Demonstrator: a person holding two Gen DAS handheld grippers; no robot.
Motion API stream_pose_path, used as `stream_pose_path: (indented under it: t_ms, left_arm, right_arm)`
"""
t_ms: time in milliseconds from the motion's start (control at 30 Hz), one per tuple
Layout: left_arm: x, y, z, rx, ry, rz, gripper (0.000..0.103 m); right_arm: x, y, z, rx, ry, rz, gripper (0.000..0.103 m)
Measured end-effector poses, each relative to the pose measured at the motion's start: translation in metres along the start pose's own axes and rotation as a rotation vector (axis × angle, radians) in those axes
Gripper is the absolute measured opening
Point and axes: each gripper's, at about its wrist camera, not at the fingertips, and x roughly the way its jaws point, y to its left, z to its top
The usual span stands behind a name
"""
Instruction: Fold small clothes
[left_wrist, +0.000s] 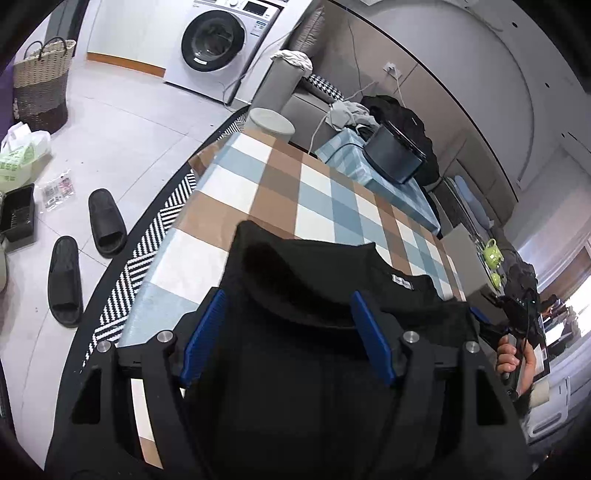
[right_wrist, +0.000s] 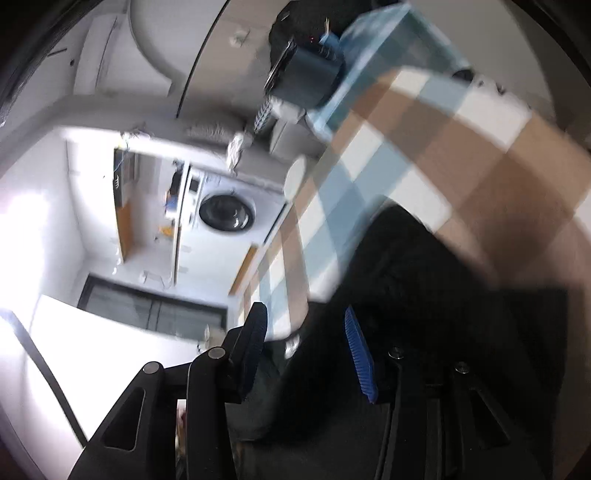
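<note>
Between the two blue-padded fingers of the left gripper (left_wrist: 288, 325) we see a black garment (left_wrist: 314, 280), its dark fabric bunched and filling the gap between the pads; the fingers stand apart, and we cannot tell whether they press on the cloth. A small white label (left_wrist: 401, 281) shows on the garment just beyond the right-hand finger. Ahead of the fingertips the garment lies on a checked tablecloth (left_wrist: 280, 184) of brown, blue and white squares.

Right wrist view, strongly blurred: the right gripper (right_wrist: 306, 332) has its fingers spread, and the same black fabric (right_wrist: 424, 280) lies against the blue pad (right_wrist: 360, 358) of the right-hand finger and spreads beyond it. The checked cloth (right_wrist: 406, 147) runs ahead of both fingers.

Farther out from the left fingers, we note a round grey lid (left_wrist: 269, 120) at the far table edge, a dark box (left_wrist: 395, 153) on a blue-covered surface to the right, and a washing machine (left_wrist: 221, 40) beyond. To the left of the fingers lie a striped rug (left_wrist: 162, 236), two black slippers (left_wrist: 85, 254) and a woven basket (left_wrist: 40, 85) on the tiled floor. The person's right hand (left_wrist: 515, 363) appears at the far right.
</note>
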Motion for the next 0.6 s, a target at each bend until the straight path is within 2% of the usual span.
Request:
stream_pose_path:
  t_ms: [67,167,300,367,467,533,567,600]
  left_arm:
    - [0.001,0.003,0.002,0.004,0.003,0.007,0.067]
    - [0.007,0.003,0.005,0.022,0.017,0.015,0.067]
    - [0.022,-0.003,0.008,0.047,0.048,0.037,0.067]
    - [0.035,-0.009,0.013,0.068,0.067,0.029,0.067]
    - [0.058,-0.016,0.024,0.068,0.094,0.057,0.067]
    - [0.072,-0.018,0.032,0.062,0.111,0.044,0.066]
    - [0.082,-0.019,0.037,0.051,0.127,0.053,0.054]
    - [0.088,-0.019,0.040,0.041,0.136,0.069,0.026]
  right_arm:
    - [-0.011,0.001,-0.001,-0.034,-0.017,-0.005,0.045]
    - [-0.030,-0.002,-0.011,-0.091,-0.015,-0.062,0.045]
    - [-0.055,-0.016,-0.025,-0.111,-0.006,-0.092,0.045]
    - [-0.068,-0.023,-0.032,-0.114,-0.006,-0.104,0.046]
    - [-0.080,-0.026,-0.045,-0.117,-0.010,-0.098,0.048]
    - [-0.087,-0.026,-0.053,-0.128,-0.006,-0.099,0.049]
    - [-0.090,-0.025,-0.058,-0.139,-0.005,-0.102,0.049]
    - [-0.092,-0.024,-0.062,-0.148,-0.005,-0.104,0.049]
